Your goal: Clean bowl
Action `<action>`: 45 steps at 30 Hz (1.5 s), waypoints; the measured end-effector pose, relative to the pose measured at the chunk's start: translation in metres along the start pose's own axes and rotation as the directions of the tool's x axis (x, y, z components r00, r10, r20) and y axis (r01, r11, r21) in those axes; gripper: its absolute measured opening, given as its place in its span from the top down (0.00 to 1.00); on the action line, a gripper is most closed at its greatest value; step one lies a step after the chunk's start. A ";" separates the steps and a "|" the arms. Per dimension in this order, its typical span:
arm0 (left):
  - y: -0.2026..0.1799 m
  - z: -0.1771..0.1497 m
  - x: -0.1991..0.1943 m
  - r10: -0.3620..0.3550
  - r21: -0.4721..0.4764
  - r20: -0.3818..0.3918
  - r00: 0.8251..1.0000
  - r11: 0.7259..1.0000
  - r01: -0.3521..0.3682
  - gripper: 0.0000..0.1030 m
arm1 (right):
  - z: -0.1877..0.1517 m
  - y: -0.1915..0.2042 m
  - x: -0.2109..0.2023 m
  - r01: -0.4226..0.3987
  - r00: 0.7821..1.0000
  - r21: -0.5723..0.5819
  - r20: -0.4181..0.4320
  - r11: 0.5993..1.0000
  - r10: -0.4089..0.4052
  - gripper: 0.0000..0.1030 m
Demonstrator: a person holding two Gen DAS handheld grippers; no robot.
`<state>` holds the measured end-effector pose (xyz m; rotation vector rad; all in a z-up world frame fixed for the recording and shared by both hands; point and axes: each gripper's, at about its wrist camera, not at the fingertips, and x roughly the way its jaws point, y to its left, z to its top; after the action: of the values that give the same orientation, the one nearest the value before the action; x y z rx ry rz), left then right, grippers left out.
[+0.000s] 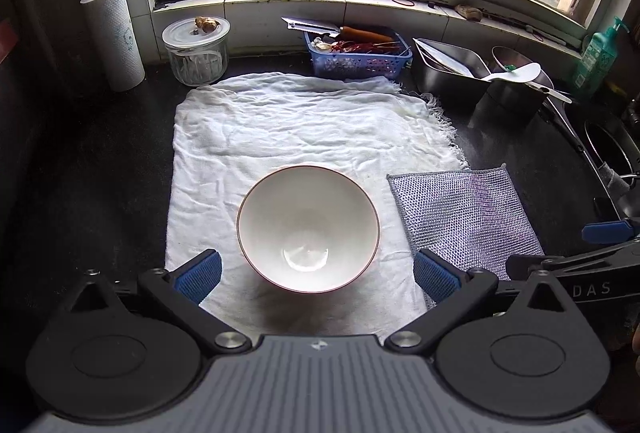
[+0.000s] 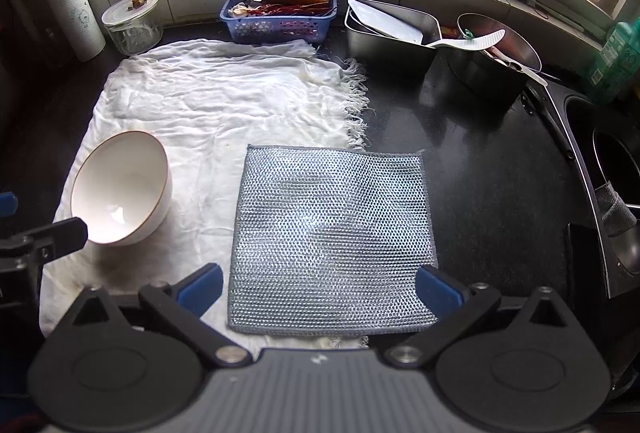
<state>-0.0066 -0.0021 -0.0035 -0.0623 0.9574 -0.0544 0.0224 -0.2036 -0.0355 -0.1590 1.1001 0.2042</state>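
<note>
While the bowl (image 1: 308, 229) sat upright on the white towel (image 1: 280, 121), the left tool (image 1: 316, 275) hung wide open right over it. Right tool (image 2: 320, 291), also wide and empty, faced the mesh cloth (image 2: 332, 237) just beside, so each had its own target.

Only legible txt: "DAS" in pale letters on right claw (image 1: 600, 245) arm; rest unreadable.

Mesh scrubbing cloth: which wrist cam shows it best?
Right wrist: the mesh scrubbing cloth lies whole and centred between the open tongs. Left wrist shows it off to the right, its near corner hidden behind gripper parts.
</note>
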 end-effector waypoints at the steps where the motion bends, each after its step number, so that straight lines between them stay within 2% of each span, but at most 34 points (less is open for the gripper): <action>1: 0.000 0.000 0.000 -0.001 0.000 0.005 1.000 1.000 0.001 0.00 | 0.000 0.000 0.000 0.000 1.000 0.001 0.000 1.000 0.000 0.00; 14: 0.008 -0.002 0.010 -0.016 0.016 0.042 0.999 1.000 0.016 0.00 | 0.001 -0.002 0.015 0.008 1.000 -0.015 0.000 1.000 -0.008 0.00; 20: 0.020 -0.006 0.018 -0.057 -0.007 0.085 0.995 0.998 0.058 0.03 | -0.002 -0.006 0.026 0.003 1.000 -0.026 0.026 1.000 -0.003 0.00; 26: 0.027 -0.009 0.025 -0.044 0.008 0.110 0.993 0.999 0.043 0.10 | -0.005 -0.018 0.032 -0.050 0.993 0.008 0.110 0.999 0.049 0.00; 32: 0.038 -0.006 0.043 -0.039 -0.042 0.075 0.996 0.998 0.042 0.20 | -0.004 -0.017 0.039 -0.061 0.989 -0.055 0.130 0.997 0.068 0.00; 35: 0.045 -0.005 0.053 -0.024 -0.069 0.060 0.998 0.997 0.028 0.27 | -0.003 -0.019 0.044 -0.073 0.988 -0.048 0.133 0.996 0.079 0.00; 37: 0.049 -0.006 0.059 -0.029 -0.090 0.041 0.999 0.995 0.033 0.35 | -0.002 -0.023 0.049 -0.091 0.986 -0.033 0.139 0.995 0.095 0.00; 40: 0.054 -0.008 0.067 -0.038 -0.109 0.017 0.999 0.993 0.039 0.39 | -0.003 -0.024 0.054 -0.083 0.986 -0.044 0.142 0.996 0.088 0.01; 43: 0.058 -0.009 0.072 -0.039 -0.126 0.002 0.999 0.991 0.039 0.42 | -0.006 -0.025 0.059 -0.090 0.985 -0.064 0.142 0.994 0.098 0.05; 45: 0.060 -0.010 0.076 -0.043 -0.132 -0.006 0.999 0.990 0.041 0.48 | -0.008 -0.026 0.064 -0.102 0.984 -0.079 0.137 0.992 0.112 0.13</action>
<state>0.0302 0.0521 -0.0754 -0.2043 0.9678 -0.0302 0.0496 -0.2253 -0.0955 -0.1471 0.9616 0.3466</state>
